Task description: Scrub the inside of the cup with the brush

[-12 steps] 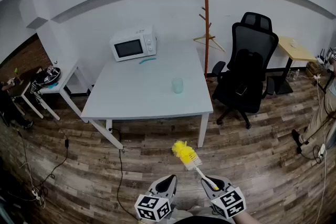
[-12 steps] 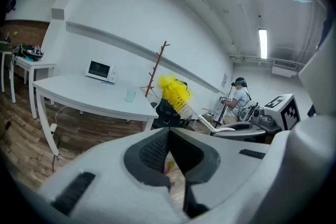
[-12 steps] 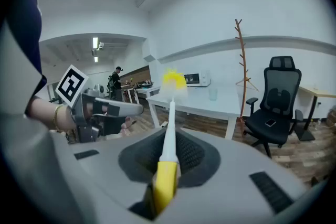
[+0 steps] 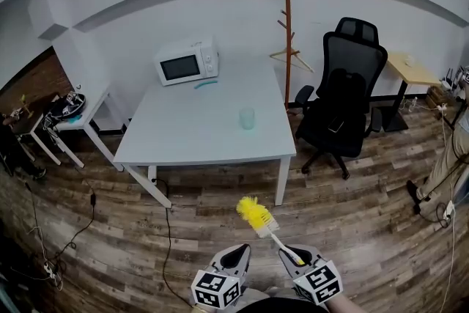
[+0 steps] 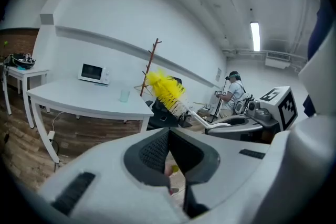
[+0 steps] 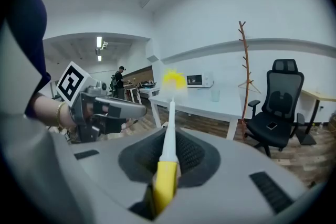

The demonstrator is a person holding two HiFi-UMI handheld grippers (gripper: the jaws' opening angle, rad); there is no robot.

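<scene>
A pale green cup [image 4: 248, 119] stands upright on the white table [image 4: 183, 135], far ahead of both grippers. It also shows small in the left gripper view as the cup [image 5: 124, 95] and in the right gripper view as the cup [image 6: 215, 95]. My right gripper [image 4: 294, 257] is shut on the yellow-and-white handle of a brush [image 4: 256, 215]; its yellow bristle head [image 6: 173, 79] points forward over the floor. My left gripper [image 4: 236, 258] sits beside it at the bottom of the head view, shut with nothing between its jaws. The brush head [image 5: 165, 89] crosses the left gripper view.
A white microwave [image 4: 186, 61] and a small teal object [image 4: 205, 83] sit at the table's far side. A black office chair [image 4: 342, 102] and a wooden coat rack [image 4: 287, 11] stand right of the table. A small side table [image 4: 73, 117] is left; cables lie on the wood floor [image 4: 88, 231].
The brush head has shifted slightly left and down in the head view. Both grippers stay low at the frame's bottom.
</scene>
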